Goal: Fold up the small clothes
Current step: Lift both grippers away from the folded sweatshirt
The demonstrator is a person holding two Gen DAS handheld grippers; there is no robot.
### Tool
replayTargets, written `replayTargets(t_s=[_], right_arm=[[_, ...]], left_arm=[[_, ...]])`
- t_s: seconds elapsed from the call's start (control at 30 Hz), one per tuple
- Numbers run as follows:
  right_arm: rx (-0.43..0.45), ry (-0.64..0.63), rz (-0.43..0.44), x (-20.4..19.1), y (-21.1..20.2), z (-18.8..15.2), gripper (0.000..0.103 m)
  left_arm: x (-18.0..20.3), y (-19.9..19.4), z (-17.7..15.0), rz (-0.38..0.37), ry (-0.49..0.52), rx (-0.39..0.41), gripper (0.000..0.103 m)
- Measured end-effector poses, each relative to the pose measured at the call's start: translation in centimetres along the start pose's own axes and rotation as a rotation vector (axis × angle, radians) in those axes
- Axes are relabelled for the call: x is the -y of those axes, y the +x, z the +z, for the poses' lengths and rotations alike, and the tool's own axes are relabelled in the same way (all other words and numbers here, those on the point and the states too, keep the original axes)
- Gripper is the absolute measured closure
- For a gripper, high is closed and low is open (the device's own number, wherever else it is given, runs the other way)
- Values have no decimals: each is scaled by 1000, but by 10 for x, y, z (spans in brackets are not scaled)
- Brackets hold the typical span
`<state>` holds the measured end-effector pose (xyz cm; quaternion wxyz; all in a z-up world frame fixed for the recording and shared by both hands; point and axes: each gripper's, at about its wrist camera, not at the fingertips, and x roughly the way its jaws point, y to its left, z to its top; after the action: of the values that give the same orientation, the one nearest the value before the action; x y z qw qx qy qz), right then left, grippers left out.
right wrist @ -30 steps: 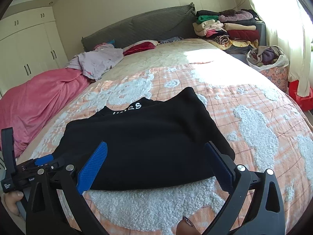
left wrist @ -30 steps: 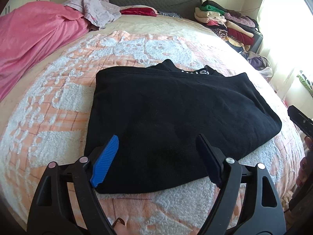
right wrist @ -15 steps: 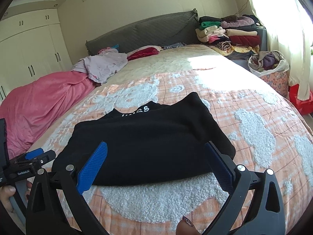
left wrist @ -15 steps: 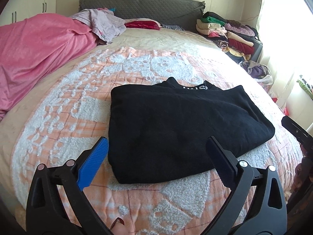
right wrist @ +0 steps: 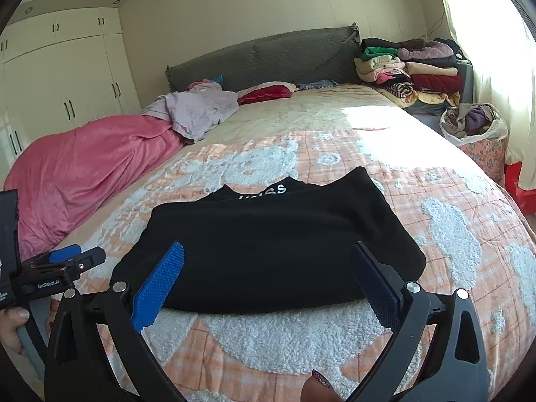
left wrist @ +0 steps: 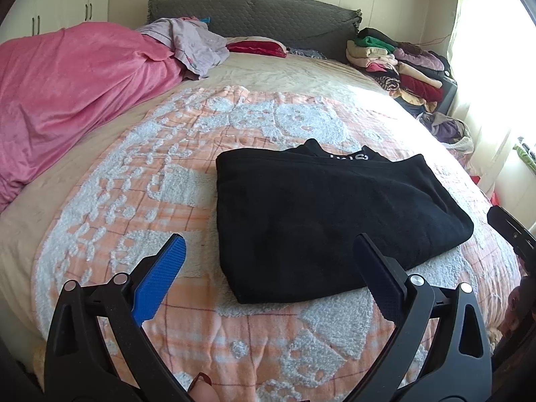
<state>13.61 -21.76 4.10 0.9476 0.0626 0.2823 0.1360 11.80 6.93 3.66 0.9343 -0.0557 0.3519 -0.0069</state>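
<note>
Through my left wrist camera, my left gripper [left wrist: 268, 254] has its jaws spread wide with nothing between the pads. The blue pad is off to the left over the peach-and-white bedspread [left wrist: 110, 201], clear of the cloth, and the dark pad comes in front of the near right part of the black garment [left wrist: 321, 211]. The garment lies just ahead of my fingers and a little right of centre, folded into a thick flat rectangle, with its collar and white lettering poking out at the far edge. I judge the pads are apart because the fold is already laid and there is nothing left to pinch. Far ahead and left is a heaped pink blanket [left wrist: 67, 93]. Far ahead and right, beside the headboard, is a pile of folded clothes [left wrist: 398, 63], probably where finished pieces go. At the right edge I catch a dark sliver of my right gripper [left wrist: 512, 234].

Through my right wrist camera, the right gripper [right wrist: 266, 266] is likewise spread and holds nothing. Both pads come in front of the garment's near edge, and I cannot tell whether they touch it. The black garment [right wrist: 274, 244] fills the space straight ahead, tidy and square to me, collar on the far side. Low on the left my left gripper [right wrist: 60, 261] shows beside it, my hand [right wrist: 11, 331] wrapped round its handle. Far right of my fingers a bag of loose clothes [right wrist: 472, 124] sits beyond the bed, likely more to fold.
</note>
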Motion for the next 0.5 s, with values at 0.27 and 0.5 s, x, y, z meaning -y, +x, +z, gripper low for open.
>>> replayTargets(t_s=[0.27, 0.5], right_arm=[[-10, -46, 39, -27, 2, 1, 5], [-28, -81, 63, -51, 8, 2, 5]], left_arm=[[-17, -4, -5, 22, -18, -6, 10], [-35, -6, -11, 41, -39, -13, 10]])
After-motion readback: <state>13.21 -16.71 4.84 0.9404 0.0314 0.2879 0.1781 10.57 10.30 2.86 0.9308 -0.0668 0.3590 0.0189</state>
